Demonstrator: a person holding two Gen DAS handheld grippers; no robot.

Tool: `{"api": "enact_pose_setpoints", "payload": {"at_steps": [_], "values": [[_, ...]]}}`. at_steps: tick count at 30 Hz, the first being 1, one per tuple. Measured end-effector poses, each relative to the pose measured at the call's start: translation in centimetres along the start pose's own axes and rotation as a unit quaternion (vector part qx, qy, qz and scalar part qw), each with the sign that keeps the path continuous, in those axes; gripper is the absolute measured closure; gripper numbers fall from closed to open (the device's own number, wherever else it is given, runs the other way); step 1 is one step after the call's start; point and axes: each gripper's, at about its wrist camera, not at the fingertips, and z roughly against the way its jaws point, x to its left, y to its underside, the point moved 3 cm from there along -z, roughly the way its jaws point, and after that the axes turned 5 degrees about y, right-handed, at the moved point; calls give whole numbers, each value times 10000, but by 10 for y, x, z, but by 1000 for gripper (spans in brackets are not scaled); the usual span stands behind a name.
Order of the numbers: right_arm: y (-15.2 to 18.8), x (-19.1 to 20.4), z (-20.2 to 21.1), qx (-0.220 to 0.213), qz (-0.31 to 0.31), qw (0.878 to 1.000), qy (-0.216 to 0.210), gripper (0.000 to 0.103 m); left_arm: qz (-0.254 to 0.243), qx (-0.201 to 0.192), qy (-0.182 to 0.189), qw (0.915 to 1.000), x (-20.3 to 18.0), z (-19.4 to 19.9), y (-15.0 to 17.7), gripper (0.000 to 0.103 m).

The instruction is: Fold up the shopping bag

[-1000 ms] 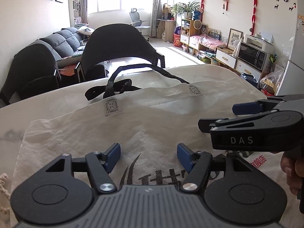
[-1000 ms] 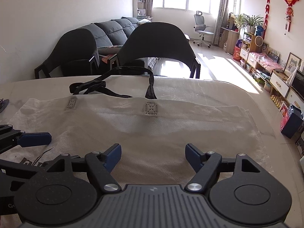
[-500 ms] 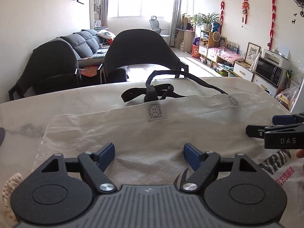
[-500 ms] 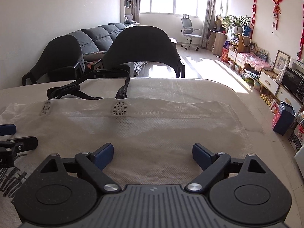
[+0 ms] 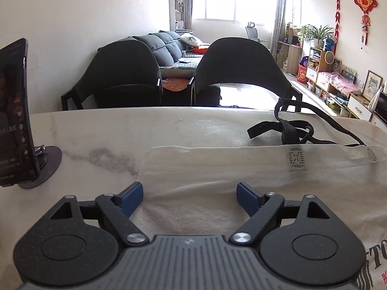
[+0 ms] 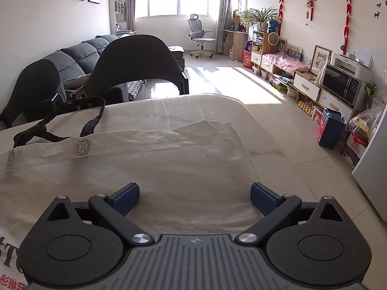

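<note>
Your shopping bag point(image 5: 254, 176) lies flat on the marble counter point(image 5: 108, 133), pale woven cloth with its open top edge turned toward the two dark chairs point(image 5: 237, 72) beyond the far side. Its black straps point(image 5: 290, 130) lie in a loose tangle on the counter just past that top edge, joined to the bag at small stitched squares point(image 5: 295, 157). Your left hand-held gripper point(image 5: 188, 194) hangs over the bag's left end, where the cloth's side edge runs just inside the left pad; its jaws are spreading apart and stand wide, with cloth lying under the gap and neither blue pad pressing on it. Your right hand-held gripper point(image 6: 194, 194) hangs over the bag's right end, its jaws also opening and very wide, the cloth beneath them ungripped. At that right end a corner of the bag point(image 6: 208, 126) is rucked up into a low peak near the counter's rounded edge. Dark printed lettering point(image 6: 9, 263) shows on the bag toward the middle, at the lower left of the right wrist view. Left of the bag, well apart from it, a phone on a round stand point(image 5: 14, 120) rests upright on the counter.
</note>
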Motion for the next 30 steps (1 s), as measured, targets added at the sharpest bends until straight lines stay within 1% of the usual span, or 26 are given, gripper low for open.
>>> {"api": "enact_pose_setpoints", "payload": {"at_steps": [5, 10, 16, 18, 22, 25, 30], "values": [[1, -3, -3, 11, -46, 9999, 110, 3, -24, 4, -136, 9999, 0, 1, -1, 16], [-1, 2, -1, -3, 11, 9999, 160, 3, -104, 81, -166, 9998, -4, 4, -2, 17], [-6, 11, 7, 143, 269, 9991, 294, 5, -258, 471, 191, 9984, -9, 10, -8, 17], [-9, 13, 14, 168, 247, 9994, 190, 6, -275, 525, 270, 9979, -10, 15, -11, 17], [-18, 18, 27, 238, 145, 9994, -180, 7, -386, 485, 383, 9973, -15, 25, -19, 17], [-28, 28, 38, 239, 214, 9985, -440, 7, -429, 500, 592, 9961, -21, 28, -25, 17], [-41, 49, 46, 235, 364, 9964, -722, 7, -537, 565, 932, 9926, -41, 29, -33, 17]]}}
